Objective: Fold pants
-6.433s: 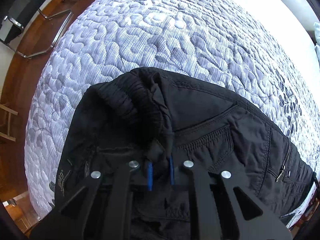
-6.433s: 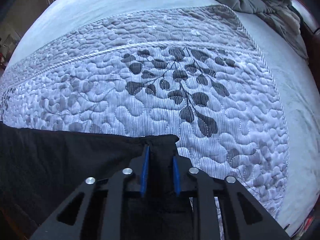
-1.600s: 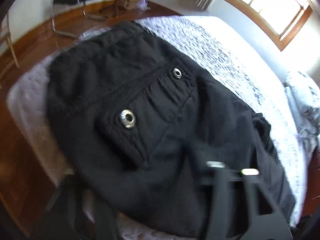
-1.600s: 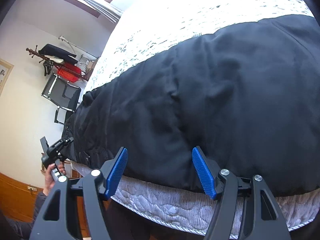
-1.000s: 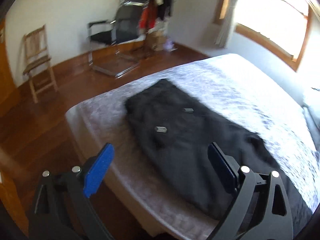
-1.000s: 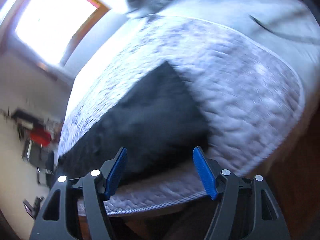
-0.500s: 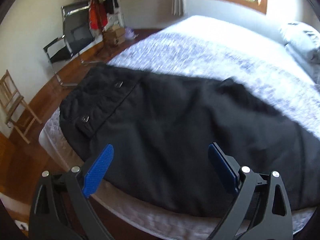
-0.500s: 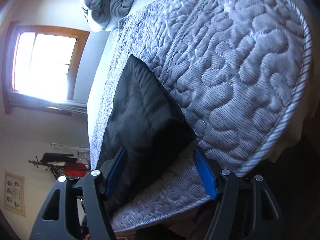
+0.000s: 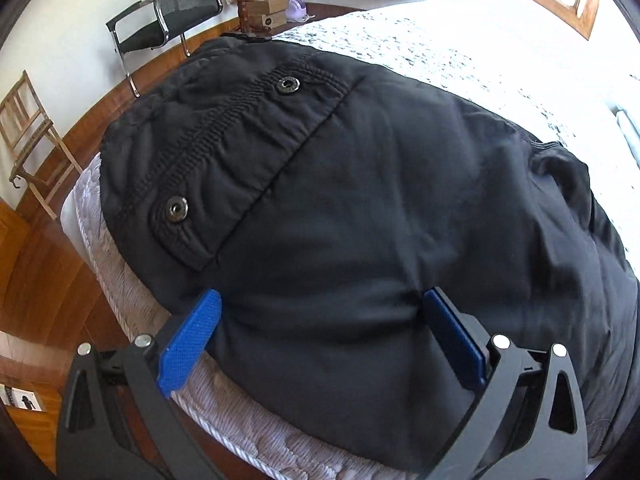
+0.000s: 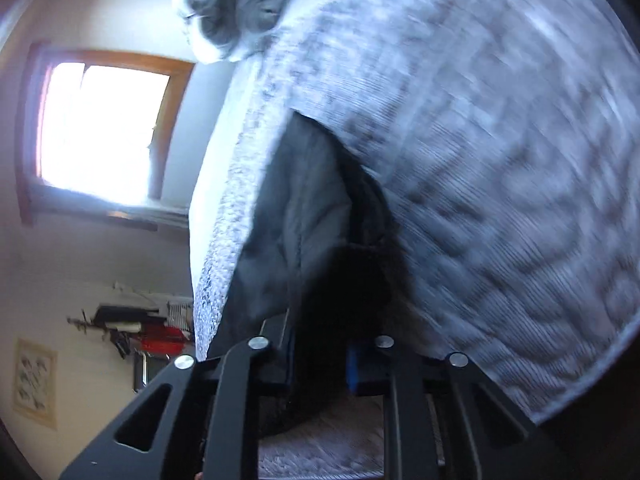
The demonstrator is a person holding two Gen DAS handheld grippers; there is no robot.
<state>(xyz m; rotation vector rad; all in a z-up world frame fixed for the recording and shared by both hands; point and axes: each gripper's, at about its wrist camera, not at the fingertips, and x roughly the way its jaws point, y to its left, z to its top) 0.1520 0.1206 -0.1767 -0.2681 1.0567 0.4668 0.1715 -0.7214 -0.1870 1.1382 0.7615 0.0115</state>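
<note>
So the left gripper (image 9: pixel 320 320) is spread wide, blue pads on either side of the near edge of the pants (image 9: pixel 360 200), nothing pinched. The right gripper (image 10: pixel 318 356) is pressed close together on a bunch of dark fabric at the pants' (image 10: pixel 304 216) other end. The pants are black, lying folded along the near edge of the bed (image 9: pixel 460 44), with a gathered pocket flap and two metal snaps (image 9: pixel 177 209) facing up. Under them is a white and grey quilted cover (image 10: pixel 500 160), with a grey bundle of bedding (image 10: pixel 240 4) up at the far end. Around the bed there's a wood floor (image 9: pixel 36 280), a black office chair (image 9: pixel 168 12), a wooden folding chair (image 9: pixel 28 136) and a bright window (image 10: pixel 100 132). The right view is pretty motion-blurred, so the fabric between the pads is mostly a dark blob.
</note>
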